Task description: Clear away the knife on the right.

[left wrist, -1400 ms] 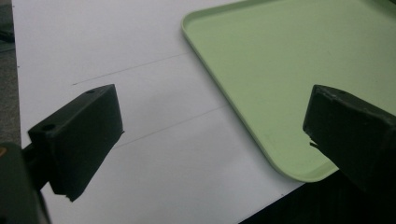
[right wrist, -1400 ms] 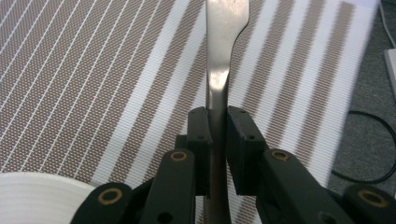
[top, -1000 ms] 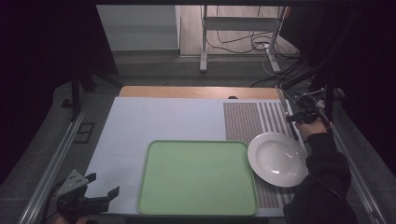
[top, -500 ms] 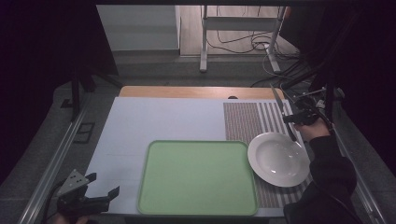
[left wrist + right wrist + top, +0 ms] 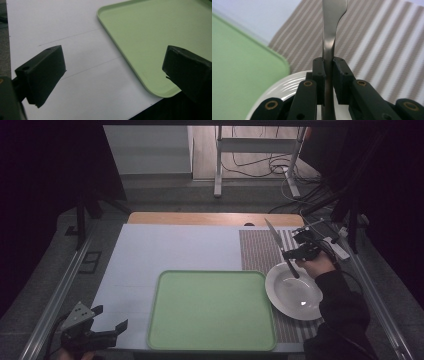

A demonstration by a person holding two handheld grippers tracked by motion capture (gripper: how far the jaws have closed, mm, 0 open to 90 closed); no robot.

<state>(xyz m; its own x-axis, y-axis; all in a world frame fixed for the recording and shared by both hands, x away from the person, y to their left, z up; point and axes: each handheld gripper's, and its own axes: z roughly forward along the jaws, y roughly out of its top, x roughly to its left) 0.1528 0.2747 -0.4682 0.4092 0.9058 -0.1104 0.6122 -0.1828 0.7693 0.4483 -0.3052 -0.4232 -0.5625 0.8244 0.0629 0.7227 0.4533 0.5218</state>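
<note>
My right gripper (image 5: 294, 254) is shut on a metal table knife (image 5: 274, 235), clamped near its middle. The blade slants up and to the far left over the striped placemat (image 5: 258, 251), while the handle end hangs over the white plate (image 5: 296, 296). In the right gripper view the knife (image 5: 332, 17) rises straight from between the jaws of the gripper (image 5: 328, 75), with the plate (image 5: 279, 88) below. My left gripper (image 5: 110, 317) stands open near the table's front left corner with nothing in it. In its own view the left gripper (image 5: 113, 72) hovers beside the green tray (image 5: 150, 32).
The green tray (image 5: 210, 310) lies at the front centre on a white mat (image 5: 175, 250), touching the plate's left side. A wooden strip (image 5: 200, 218) runs along the far edge. Metal rails flank the table. A stand and cables are on the floor beyond.
My right gripper has come in from the table's right edge toward the plate, and the knife it holds now slants up over the placemat. The left gripper has not moved.
</note>
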